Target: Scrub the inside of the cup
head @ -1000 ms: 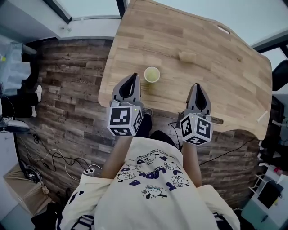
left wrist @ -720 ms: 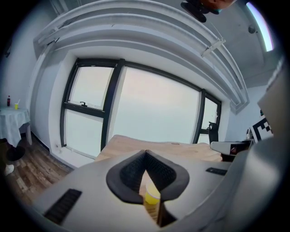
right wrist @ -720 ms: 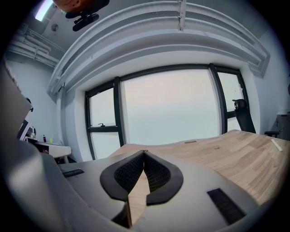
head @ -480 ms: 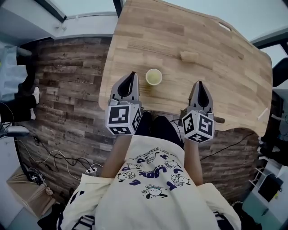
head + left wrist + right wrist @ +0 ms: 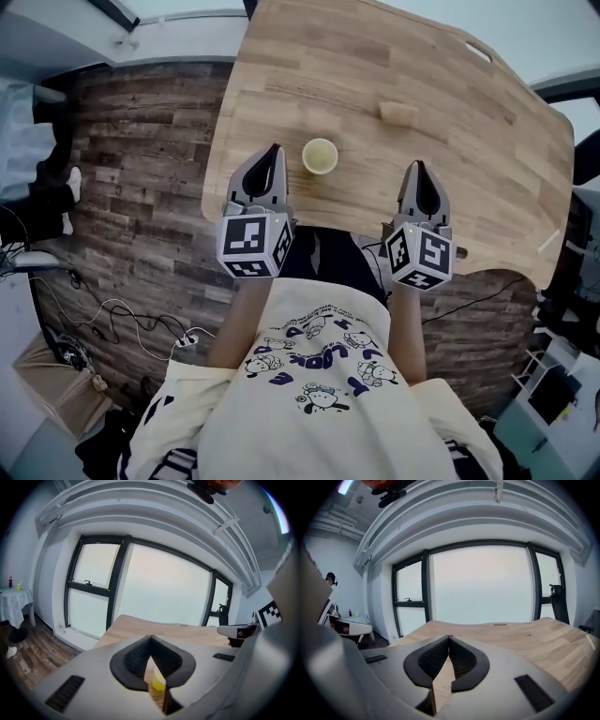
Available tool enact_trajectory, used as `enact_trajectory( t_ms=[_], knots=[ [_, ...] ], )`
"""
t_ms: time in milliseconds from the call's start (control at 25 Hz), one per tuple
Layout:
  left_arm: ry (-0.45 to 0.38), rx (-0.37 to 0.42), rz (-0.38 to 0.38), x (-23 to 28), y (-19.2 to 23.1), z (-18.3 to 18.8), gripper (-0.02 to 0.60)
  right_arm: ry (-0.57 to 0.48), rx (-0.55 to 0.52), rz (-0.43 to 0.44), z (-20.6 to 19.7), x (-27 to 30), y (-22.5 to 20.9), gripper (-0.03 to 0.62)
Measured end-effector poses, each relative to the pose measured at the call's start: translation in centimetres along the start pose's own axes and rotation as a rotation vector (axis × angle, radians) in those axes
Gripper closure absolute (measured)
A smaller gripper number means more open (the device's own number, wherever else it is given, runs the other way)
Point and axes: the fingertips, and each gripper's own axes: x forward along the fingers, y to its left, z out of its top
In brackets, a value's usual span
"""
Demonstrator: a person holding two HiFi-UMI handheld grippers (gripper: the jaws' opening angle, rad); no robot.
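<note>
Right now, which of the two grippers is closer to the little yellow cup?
Left. The left gripper is just left of the cup, with its tips about level with it and not touching. The right gripper is well off to the cup's right.

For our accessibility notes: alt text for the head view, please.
Seen from above, the left gripper and right gripper, both shut and empty, hover at the near edge of a wooden table. A pale cup stands upright between them, nearer the left; a small tan block lies beyond.

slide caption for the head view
Left gripper and right gripper, shut and empty, flank a yellow cup on the wooden table.
</note>
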Motion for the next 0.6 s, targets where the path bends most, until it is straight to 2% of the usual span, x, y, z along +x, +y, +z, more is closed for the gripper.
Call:
enact_trajectory(
  t_ms=[360, 480, 600],
  knots=[
    [0.035, 0.004, 0.044, 2.1, -0.1, -0.2, 0.559, 0.066, -0.053, 0.064, -0.6, 3.6, -1.1, 0.565],
    [0.046, 0.003, 0.061, 2.9, -0.1, -0.3, 0.56, 0.093, -0.088, 0.088, -0.9, 4.7, -1.9, 0.531],
    [0.055, 0.005, 0.078, 3.6, 0.1, -0.3, 0.56, 0.112, -0.14, 0.114, -1.0, 5.9, -2.5, 0.523]
  ],
)
